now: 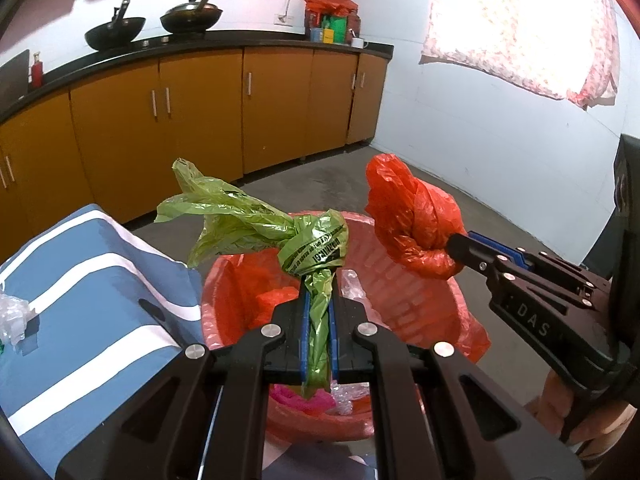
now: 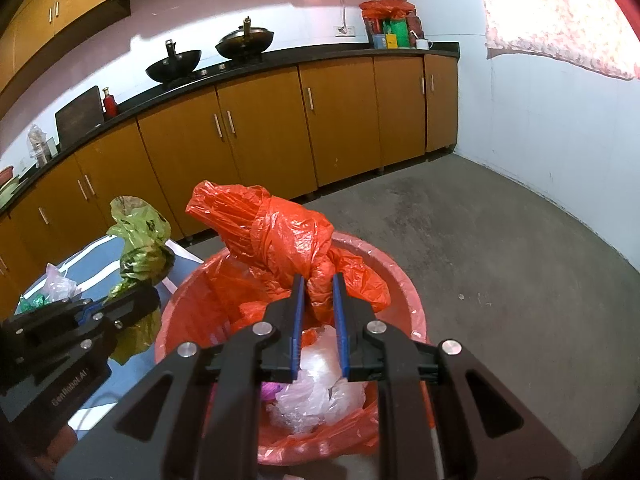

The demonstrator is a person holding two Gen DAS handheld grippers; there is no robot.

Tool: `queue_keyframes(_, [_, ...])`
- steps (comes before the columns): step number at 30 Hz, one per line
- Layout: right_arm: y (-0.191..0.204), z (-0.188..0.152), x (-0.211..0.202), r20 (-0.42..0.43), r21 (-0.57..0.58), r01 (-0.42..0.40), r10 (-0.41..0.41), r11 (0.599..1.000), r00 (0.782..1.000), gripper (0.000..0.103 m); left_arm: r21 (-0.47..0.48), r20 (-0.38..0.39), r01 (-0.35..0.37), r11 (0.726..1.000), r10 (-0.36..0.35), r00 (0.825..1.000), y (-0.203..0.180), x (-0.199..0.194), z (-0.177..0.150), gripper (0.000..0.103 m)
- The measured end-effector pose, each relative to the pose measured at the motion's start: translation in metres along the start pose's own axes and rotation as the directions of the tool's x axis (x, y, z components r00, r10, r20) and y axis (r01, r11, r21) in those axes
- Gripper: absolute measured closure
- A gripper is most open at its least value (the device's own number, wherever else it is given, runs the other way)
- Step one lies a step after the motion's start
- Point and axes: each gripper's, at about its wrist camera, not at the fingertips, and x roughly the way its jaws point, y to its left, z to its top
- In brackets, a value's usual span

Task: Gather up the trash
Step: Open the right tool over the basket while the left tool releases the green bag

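Observation:
A knotted green plastic bag (image 1: 312,248) hangs over the red bin (image 1: 424,304), and my left gripper (image 1: 319,276) is shut on its twisted tail. My right gripper (image 2: 316,280) is shut on a knotted orange plastic bag (image 2: 276,232), held above the same red bin (image 2: 404,292). In the left wrist view the orange bag (image 1: 412,216) and the right gripper (image 1: 456,250) come in from the right. The green bag (image 2: 140,240) and the left gripper (image 2: 150,298) show at the left of the right wrist view. The bin has an orange liner and holds clear plastic wrappers (image 2: 320,384) and pink scraps.
A table with a blue-and-white striped cloth (image 1: 88,304) stands left of the bin, with crumpled clear plastic (image 1: 14,316) on it. Brown kitchen cabinets (image 2: 260,132) under a black counter with two woks run along the back. Bare concrete floor (image 2: 500,260) lies to the right.

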Motion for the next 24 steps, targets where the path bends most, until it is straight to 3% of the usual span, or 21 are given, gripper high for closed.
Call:
queue_keyframes(14, [-0.003,0.002,0.006,-0.007,0.019,-0.026,0.026,0.999,1.000,0.084,0.009,-0.027,0.020,1.000,-0.019,0.999,-0.010,0.017,-0.001,0.095])
queue_keyframes(19, [-0.002,0.001,0.007,-0.010,0.009,-0.027,0.027,1.000,1.000,0.079,0.002,-0.040,0.010,1.000,-0.010,0.999,-0.007,0.019,-0.005,0.079])
queue_keyframes(24, [-0.002,-0.001,0.008,-0.018,0.004,-0.016,0.016,1.000,1.000,0.078,-0.016,-0.037,-0.008,1.000,0.007,0.999,0.001,0.016,-0.007,0.075])
